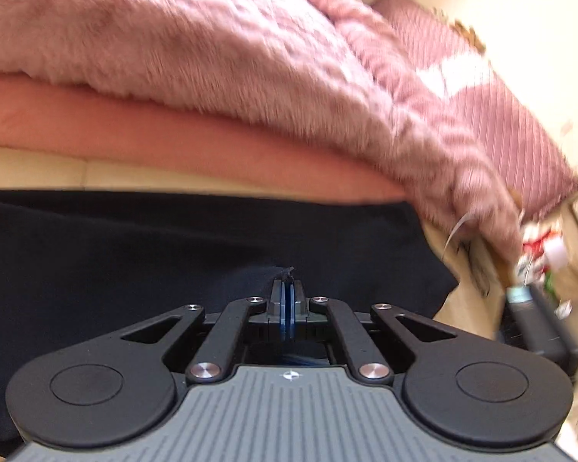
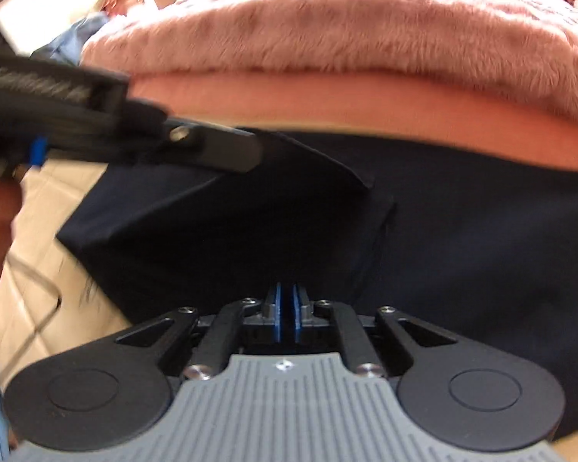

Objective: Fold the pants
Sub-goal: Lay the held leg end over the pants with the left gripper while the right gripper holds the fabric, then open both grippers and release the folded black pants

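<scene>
Dark navy pants lie spread on a cream floor beside a bed. My left gripper is shut, pinching a small peak of the pants' fabric between its blue pads. In the right wrist view the pants fill the middle, with a folded corner raised at the upper left. My right gripper is shut on the pants' fabric at its near edge. The left gripper also shows from the side in the right wrist view, its tip on the raised corner.
A fluffy pink blanket hangs over a bed with a salmon sheet right behind the pants. A ribbed pink pillow and cluttered boxes lie at the right. Cream floor tiles show at the left.
</scene>
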Available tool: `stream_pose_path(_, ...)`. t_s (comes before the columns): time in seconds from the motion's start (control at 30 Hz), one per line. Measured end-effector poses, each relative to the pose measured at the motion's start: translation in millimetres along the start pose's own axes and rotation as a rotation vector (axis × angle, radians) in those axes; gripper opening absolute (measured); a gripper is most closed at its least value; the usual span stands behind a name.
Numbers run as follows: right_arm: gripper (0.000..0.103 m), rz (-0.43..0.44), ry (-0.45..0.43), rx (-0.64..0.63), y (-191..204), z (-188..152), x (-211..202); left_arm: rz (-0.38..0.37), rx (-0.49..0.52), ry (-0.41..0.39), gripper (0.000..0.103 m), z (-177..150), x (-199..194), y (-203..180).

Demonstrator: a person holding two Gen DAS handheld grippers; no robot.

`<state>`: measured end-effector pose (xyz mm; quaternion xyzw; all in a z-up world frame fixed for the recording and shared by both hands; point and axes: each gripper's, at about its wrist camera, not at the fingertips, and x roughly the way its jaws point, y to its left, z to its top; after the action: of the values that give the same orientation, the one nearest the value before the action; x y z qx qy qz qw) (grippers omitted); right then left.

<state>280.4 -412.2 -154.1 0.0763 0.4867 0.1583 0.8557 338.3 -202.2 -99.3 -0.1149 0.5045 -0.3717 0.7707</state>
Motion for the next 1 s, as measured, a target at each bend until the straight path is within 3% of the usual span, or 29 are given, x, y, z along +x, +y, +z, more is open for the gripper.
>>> stream_pose_path(0.13,0.001,-0.033,0.006,0.022,-8.2,-13.7,-10.0,0.013,-0.009,0.064,0.001,-15.8,24.9,1.8)
stream_pose_path(0.33,0.002,-0.016,-0.023,0.082,-15.6,-23.0,-19.0,0.005,-0.056,0.051,0.001,-34.7,39.6,9.3)
stream_pose_path(0.43,0.021,0.0,-0.08,0.166,-28.0,-24.2,-34.3,-0.042,-0.074,0.033,0.001,-33.9,33.7,15.9)
stream_pose_path(0.5,0.038,0.03,-0.118,0.265,-40.6,-22.9,-38.0,-0.04,-0.009,0.082,0.001,-30.9,36.9,10.2)
stream_pose_path(0.57,0.037,0.071,-0.136,0.36,-53.7,-17.1,-33.3,-0.049,0.002,0.126,0.015,-30.6,37.9,10.5)
stream_pose_path(0.63,0.038,0.088,-0.15,0.421,-62.3,-12.8,-25.7,-0.074,-0.063,0.145,0.019,-28.3,34.9,20.4)
stream_pose_path(0.67,0.038,0.111,-0.151,0.456,-67.3,-11.0,-20.9,-0.082,-0.081,0.142,0.026,-26.9,30.7,24.0)
stream_pose_path(0.77,0.038,0.151,-0.134,0.545,-78.4,-5.4,-5.1,-0.083,-0.086,0.09,0.04,-24.4,8.3,29.8)
stream_pose_path(0.83,0.037,0.163,-0.138,0.568,-82.8,-4.8,1.4,-0.064,-0.109,0.037,0.04,-21.8,-9.1,38.8)
stream_pose_path(1.0,0.034,0.251,-0.133,0.599,-79.1,-1.4,12.1,0.086,-0.162,-0.098,0.041,-17.5,-53.1,71.8)
